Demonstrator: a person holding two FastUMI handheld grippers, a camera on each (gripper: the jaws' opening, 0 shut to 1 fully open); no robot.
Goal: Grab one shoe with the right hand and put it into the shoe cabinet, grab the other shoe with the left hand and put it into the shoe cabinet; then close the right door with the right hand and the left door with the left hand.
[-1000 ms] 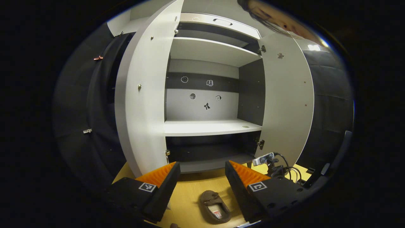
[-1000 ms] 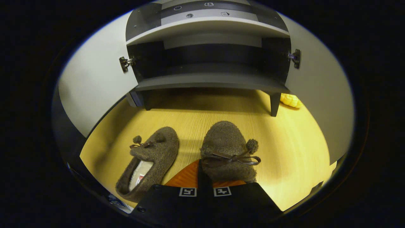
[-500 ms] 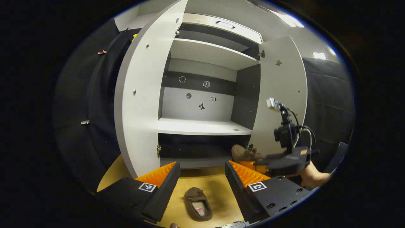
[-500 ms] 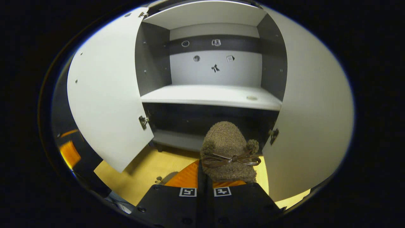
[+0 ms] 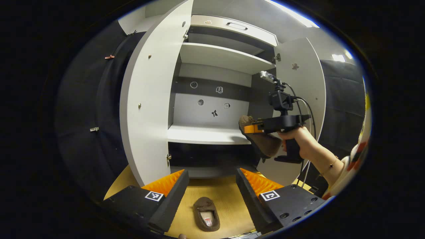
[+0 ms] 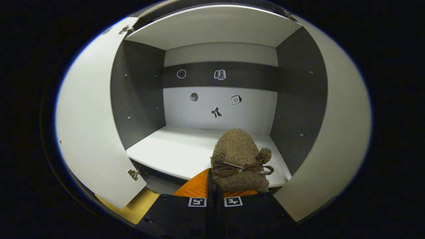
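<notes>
Raised to the middle shelf (image 6: 186, 152), my right tongs (image 6: 215, 186) pinch one slipper (image 6: 237, 159); left tongs (image 5: 212, 186) spread, second slipper (image 5: 206, 217) below them, doors open.

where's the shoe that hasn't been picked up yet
In the left gripper view the second shoe lies on the wooden floor in front of the open shoe cabinet, low between the left gripper's open fingers.

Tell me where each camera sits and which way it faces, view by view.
Left gripper view: rides the open left gripper, low above the floor shoe, facing the open cabinet; a hand holds the right gripper.
Right gripper view: rides the right gripper, shut on the held shoe, facing the middle shelf.
Shared: cabinet, held shoe, right gripper.
</notes>
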